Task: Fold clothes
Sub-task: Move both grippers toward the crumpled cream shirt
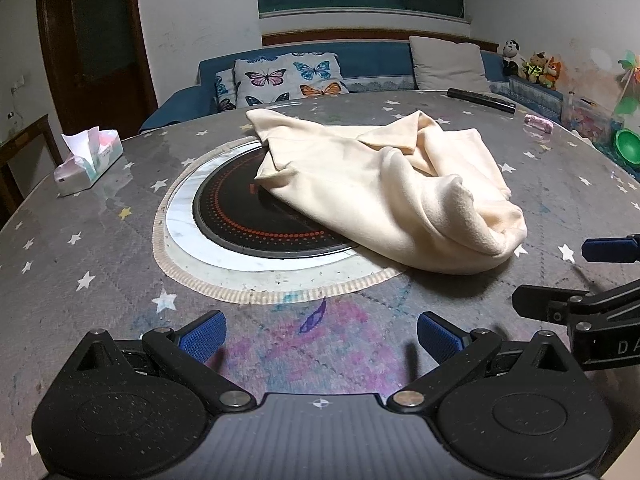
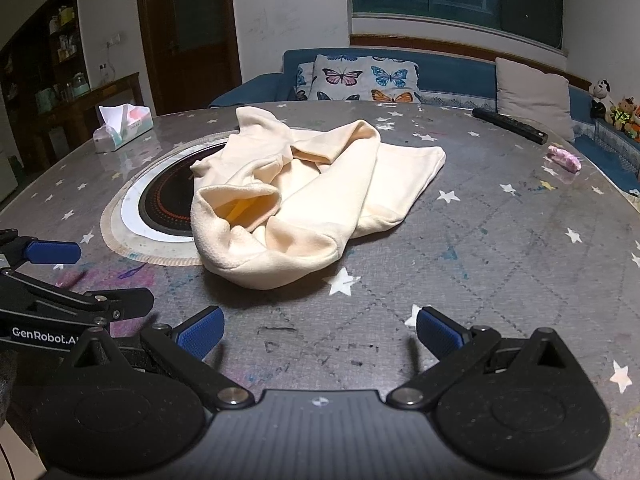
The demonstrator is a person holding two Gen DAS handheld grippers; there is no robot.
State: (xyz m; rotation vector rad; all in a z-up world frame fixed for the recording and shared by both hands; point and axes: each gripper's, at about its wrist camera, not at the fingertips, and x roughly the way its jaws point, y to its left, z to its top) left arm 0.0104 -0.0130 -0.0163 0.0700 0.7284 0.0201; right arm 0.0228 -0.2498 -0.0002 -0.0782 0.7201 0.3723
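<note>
Two grippers: both hover low over the near edge of the tabletop (image 1: 100, 248), side by side.
Tissue box (image 1: 89, 162): far left on the tabletop, well apart from the garment.
Left gripper (image 1: 320, 338): fingers spread apart, nothing between the blue pads, short of the round cooktop.
Cooktop (image 1: 236, 216): black disc with a ring of red dots, set in a white surround at the tabletop's centre.
Cream garment (image 1: 384, 188): crumpled in a loose heap, its left part lying over the cooktop, the rest on the star-patterned cover; one open cuff faces the right wrist view.
Right gripper (image 2: 320, 334): fingers spread apart, holding nothing, near the garment's front edge but not touching it.
Remote control (image 2: 510, 125): far right rear of the tabletop.
Pink wrapped item (image 2: 565, 158): near the right rim.
</note>
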